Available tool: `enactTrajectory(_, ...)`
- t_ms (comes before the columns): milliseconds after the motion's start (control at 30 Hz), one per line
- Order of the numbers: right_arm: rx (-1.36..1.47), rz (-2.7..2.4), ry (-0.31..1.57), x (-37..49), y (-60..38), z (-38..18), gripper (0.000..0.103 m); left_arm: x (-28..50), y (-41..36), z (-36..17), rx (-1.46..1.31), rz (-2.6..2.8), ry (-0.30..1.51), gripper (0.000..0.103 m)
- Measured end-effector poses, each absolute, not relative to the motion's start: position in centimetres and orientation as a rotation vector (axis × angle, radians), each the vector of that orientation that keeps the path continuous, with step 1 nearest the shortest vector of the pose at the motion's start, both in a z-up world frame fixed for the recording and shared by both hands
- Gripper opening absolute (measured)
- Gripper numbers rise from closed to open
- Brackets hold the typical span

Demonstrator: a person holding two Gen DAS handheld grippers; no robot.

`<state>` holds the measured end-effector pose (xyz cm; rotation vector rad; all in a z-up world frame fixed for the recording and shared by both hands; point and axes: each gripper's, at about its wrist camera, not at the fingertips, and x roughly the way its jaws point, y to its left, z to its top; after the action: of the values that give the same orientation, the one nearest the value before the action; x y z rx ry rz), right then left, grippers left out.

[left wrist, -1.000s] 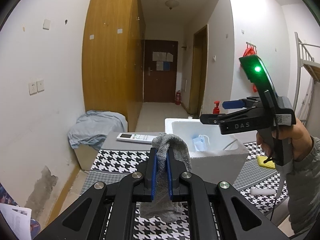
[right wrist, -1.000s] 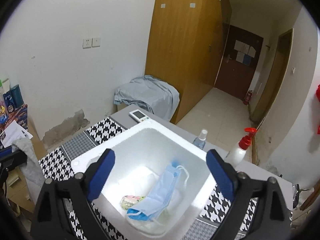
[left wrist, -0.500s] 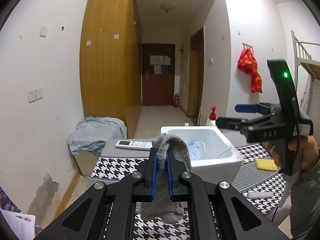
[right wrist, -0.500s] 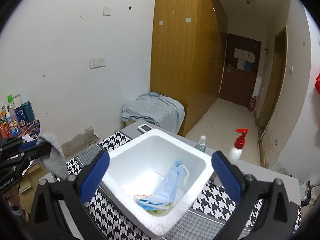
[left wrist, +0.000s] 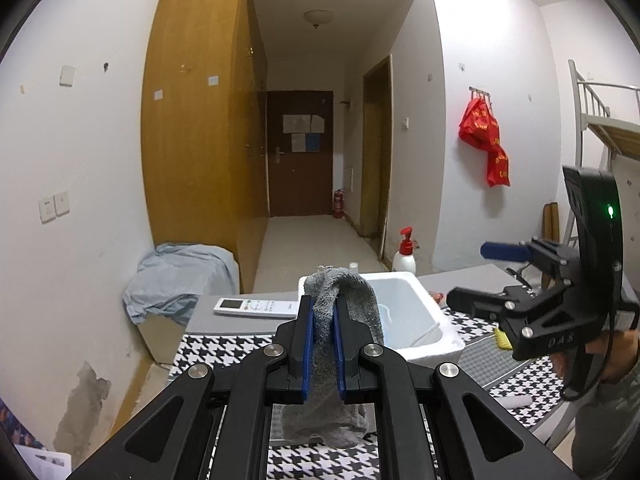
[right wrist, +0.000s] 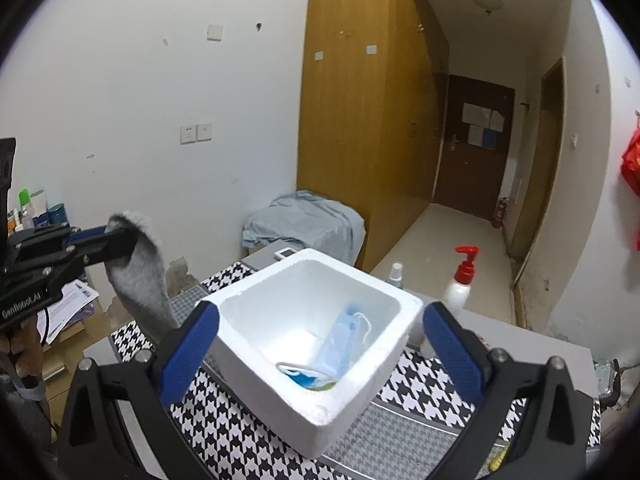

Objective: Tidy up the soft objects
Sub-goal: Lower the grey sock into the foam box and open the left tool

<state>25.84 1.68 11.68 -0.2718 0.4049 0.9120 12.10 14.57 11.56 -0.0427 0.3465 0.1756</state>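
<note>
The desk (right wrist: 420, 408) carries a white foam box (right wrist: 320, 412) containing a blue face mask (right wrist: 340, 344). The left gripper (left wrist: 322, 344), jaws clamped on a grey sock (left wrist: 340, 300), hangs short of the box. The right gripper (right wrist: 316, 344) stands wide open, empty. Risk: released here, the dangling sock would likely fall outside the rim.

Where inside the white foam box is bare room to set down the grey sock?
The foam box floor is bare along its left wall. The blue face mask crowds the right corner. The left gripper holds the sock.
</note>
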Motion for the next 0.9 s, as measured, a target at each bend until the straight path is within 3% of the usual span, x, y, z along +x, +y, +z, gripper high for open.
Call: enactTrajectory(900, -0.179, 0.822, 0.473, 27.0, -4.0, 8.4, 0.103, 18.7, 13.6, 16.5, 0.053, 0.101, 0.340, 0.009)
